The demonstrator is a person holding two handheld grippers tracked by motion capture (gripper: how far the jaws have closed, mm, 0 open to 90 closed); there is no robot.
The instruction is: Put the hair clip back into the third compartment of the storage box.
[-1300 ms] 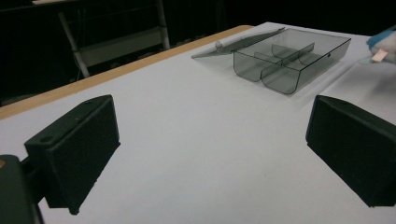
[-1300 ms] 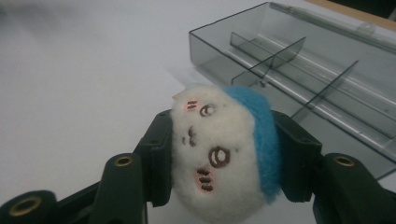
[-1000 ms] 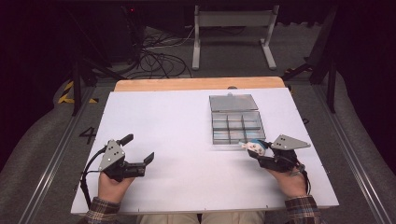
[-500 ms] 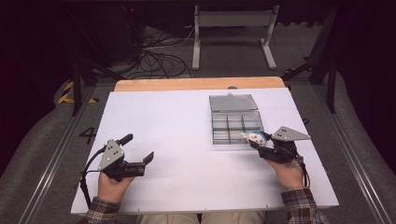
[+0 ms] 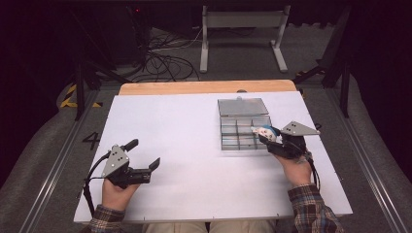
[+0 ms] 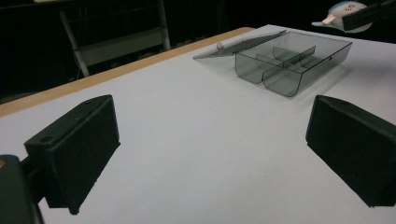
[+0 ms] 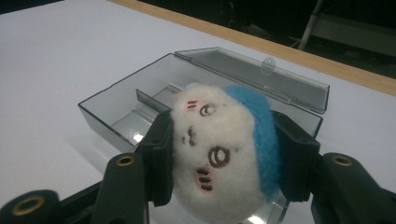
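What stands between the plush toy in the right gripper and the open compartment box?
Nothing visible. The plush toy hangs at the near edge of the compartment box, whose lid is folded back.

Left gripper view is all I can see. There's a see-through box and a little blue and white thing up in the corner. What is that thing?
Observer: It's a small plush toy with a stitched face and pink cheeks, white in front and blue at the back.
Operator: Is it floating?
Observer: No, the right gripper is shut on it, one pad pressing each side.
Operator: Where is it compared with the box?
Observer: In the high view it's at the right edge of the open clear box, just above the table, by the compartments.
Operator: Is there anything in the box?
Observer: The compartments I can see look empty, and the lid is folded back.
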